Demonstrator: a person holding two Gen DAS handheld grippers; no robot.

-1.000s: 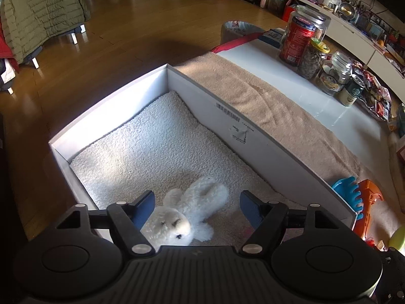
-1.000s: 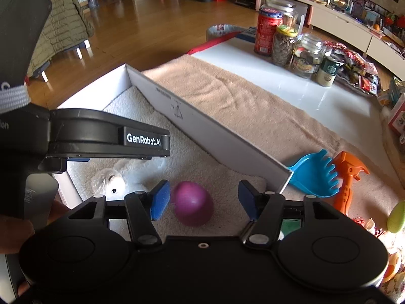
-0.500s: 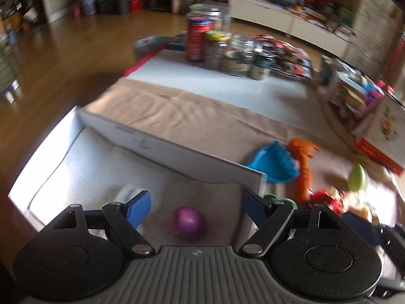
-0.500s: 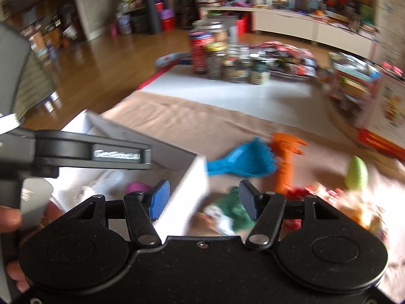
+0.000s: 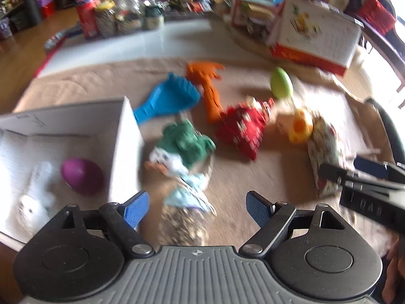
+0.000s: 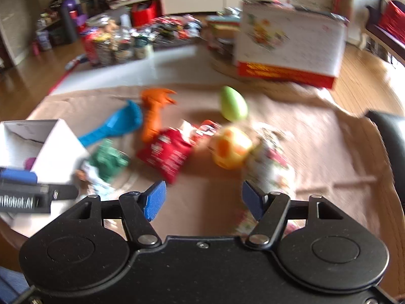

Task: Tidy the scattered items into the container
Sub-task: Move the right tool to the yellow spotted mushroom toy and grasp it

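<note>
Left wrist alone shows white plush (image 5: 33,202) inside box (image 5: 125,136).

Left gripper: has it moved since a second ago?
Yes. The left gripper has swung off the white box, now at the left edge, to hover over the scattered toys; jaws have been opening, gripping nothing.

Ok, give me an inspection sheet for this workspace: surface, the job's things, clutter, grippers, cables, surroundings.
Surface: tan cloth over a table.
Job's things: white box holds a purple egg and a white plush. Still outside it: blue rake, orange rake, green egg, red packet, green toy, yellow toy.
Clutter: jars and a printed carton at the far edge.
Grippers: left gripper and right gripper both open, holding nothing, jaws just widened.
Cables: nothing seen.
Surroundings: wooden floor, crowded shelves.
</note>
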